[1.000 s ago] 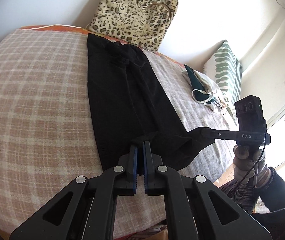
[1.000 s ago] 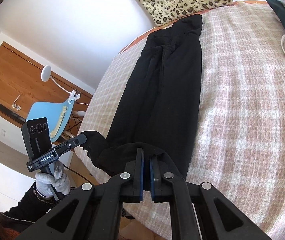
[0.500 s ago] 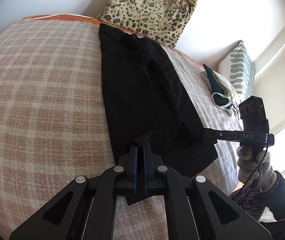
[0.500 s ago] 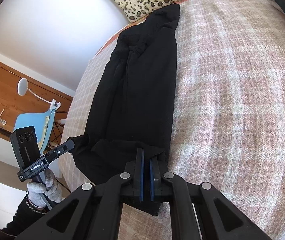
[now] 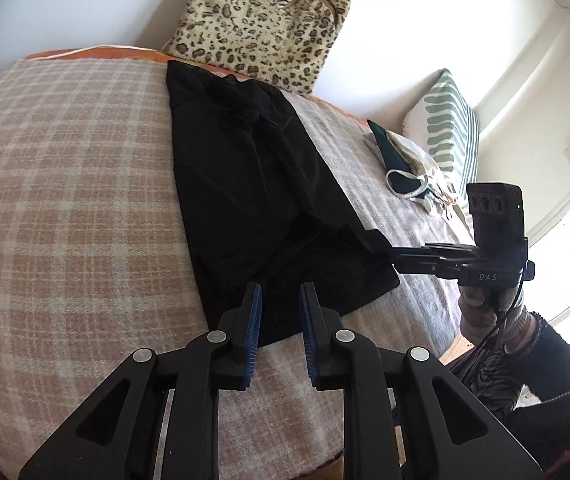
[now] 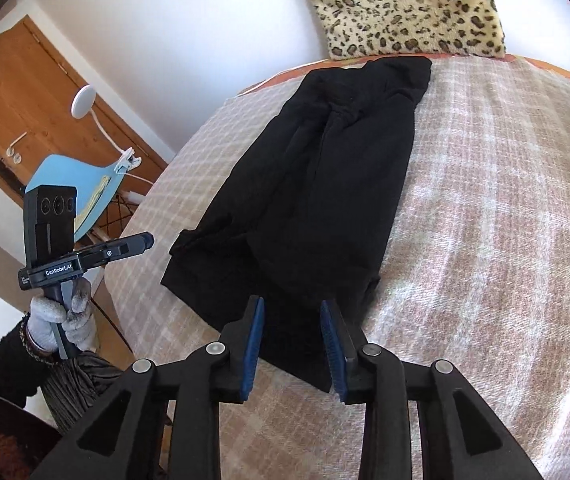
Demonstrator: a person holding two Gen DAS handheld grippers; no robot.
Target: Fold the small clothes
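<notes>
my left gripper point(image 5: 279, 316) and right gripper point(image 6: 292, 336) are both opening, pads clear of the black garment point(image 5: 253, 196), which lies flat on the plaid blanket point(image 5: 65, 184), long axis running from my fingertips to the frame's top, hem nearest both.

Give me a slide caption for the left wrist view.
Left hand-held gripper opening over a long black fabric garment laid flat on a pink-and-cream checked blanket.

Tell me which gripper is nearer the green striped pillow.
Right. The right gripper sits at the black garment's edge on the side facing the green striped pillow; the left gripper opens at the garment's corner farther from it.
</notes>
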